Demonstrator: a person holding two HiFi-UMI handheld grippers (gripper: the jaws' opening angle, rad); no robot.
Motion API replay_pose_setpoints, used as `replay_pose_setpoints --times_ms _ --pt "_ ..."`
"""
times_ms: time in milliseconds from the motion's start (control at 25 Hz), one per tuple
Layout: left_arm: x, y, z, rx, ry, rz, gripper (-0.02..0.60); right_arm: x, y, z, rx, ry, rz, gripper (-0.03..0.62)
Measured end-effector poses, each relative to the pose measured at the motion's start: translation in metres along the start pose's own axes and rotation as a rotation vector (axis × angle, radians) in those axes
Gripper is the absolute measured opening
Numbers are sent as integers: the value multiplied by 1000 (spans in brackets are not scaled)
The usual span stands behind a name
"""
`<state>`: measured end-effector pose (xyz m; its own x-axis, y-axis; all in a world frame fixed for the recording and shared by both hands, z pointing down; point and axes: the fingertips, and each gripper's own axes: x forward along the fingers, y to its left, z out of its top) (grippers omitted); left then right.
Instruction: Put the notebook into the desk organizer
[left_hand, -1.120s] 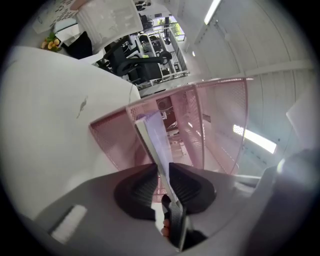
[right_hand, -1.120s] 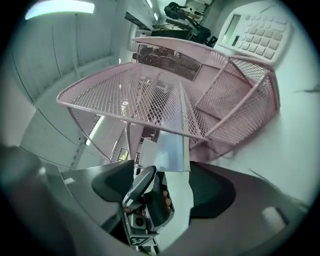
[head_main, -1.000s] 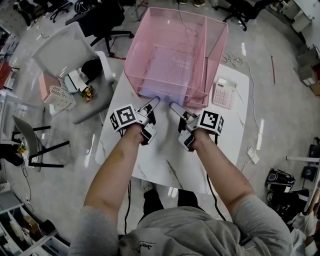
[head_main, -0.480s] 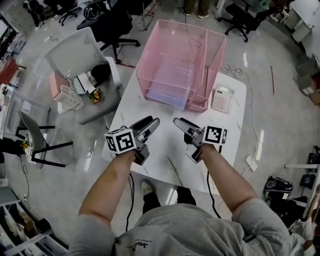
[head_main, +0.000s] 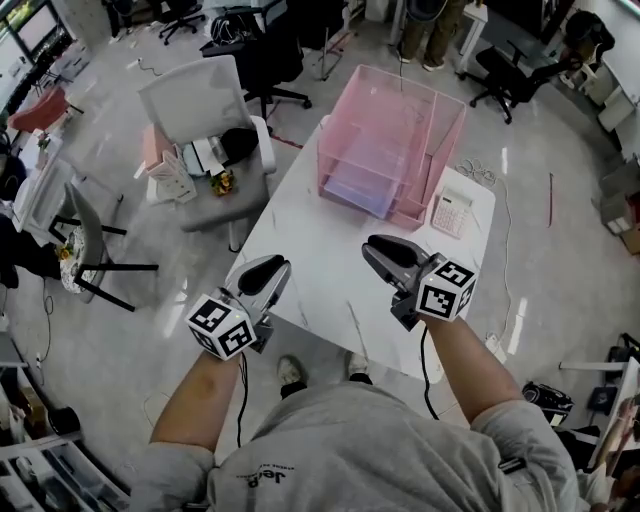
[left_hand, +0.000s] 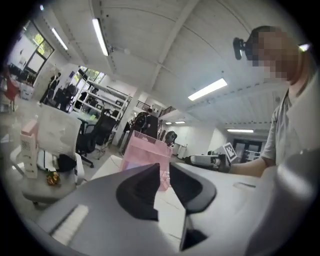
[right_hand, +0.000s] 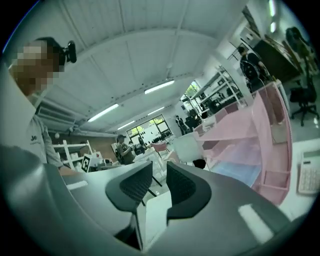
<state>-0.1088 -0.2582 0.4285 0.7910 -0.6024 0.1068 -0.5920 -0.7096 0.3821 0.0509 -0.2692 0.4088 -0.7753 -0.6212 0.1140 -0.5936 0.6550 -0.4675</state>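
Backed the left gripper (head_main: 268, 268) and the right gripper (head_main: 385, 248) away from the desk organizer (head_main: 440, 125) over the past second, from right at its open front to the near edge of the table (head_main: 320, 255), with the left one out by the near left corner. Closing both pairs of jaws now, each down to a narrow gap, with nothing between them and nothing gripped. Left the notebook (head_main: 360, 186) lying flat in the organizer's lower tray at the far end of the table, well apart from either gripper. Reads as the task done: placed inside, released, no longer touched. Kept the calculator (head_main: 452, 212) where it was, just beside the organizer at the far right corner. Cannot tell from here whether the notebook sits fully back in the tray. Probably little left beyond setting the grippers down.
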Motion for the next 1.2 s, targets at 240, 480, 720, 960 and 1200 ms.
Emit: replay_pose_setpoints --times_ms 240,480,720,960,1200 --pt "-51 -30 24 114 -73 94 65 -10 48 10 -205 4 7 23" --pt "-87 -38 39 137 -106 155 58 -23 67 15 -234 -23 -18 2" --pt "-107 -52 59 211 -159 194 58 -30 79 27 -347 -12 -37 2" --pt "-116 -52 76 235 -184 217 58 -30 89 39 -400 -22 -28 2" --pt "-115 -52 81 273 -184 219 58 -26 90 50 -428 -27 -19 2"
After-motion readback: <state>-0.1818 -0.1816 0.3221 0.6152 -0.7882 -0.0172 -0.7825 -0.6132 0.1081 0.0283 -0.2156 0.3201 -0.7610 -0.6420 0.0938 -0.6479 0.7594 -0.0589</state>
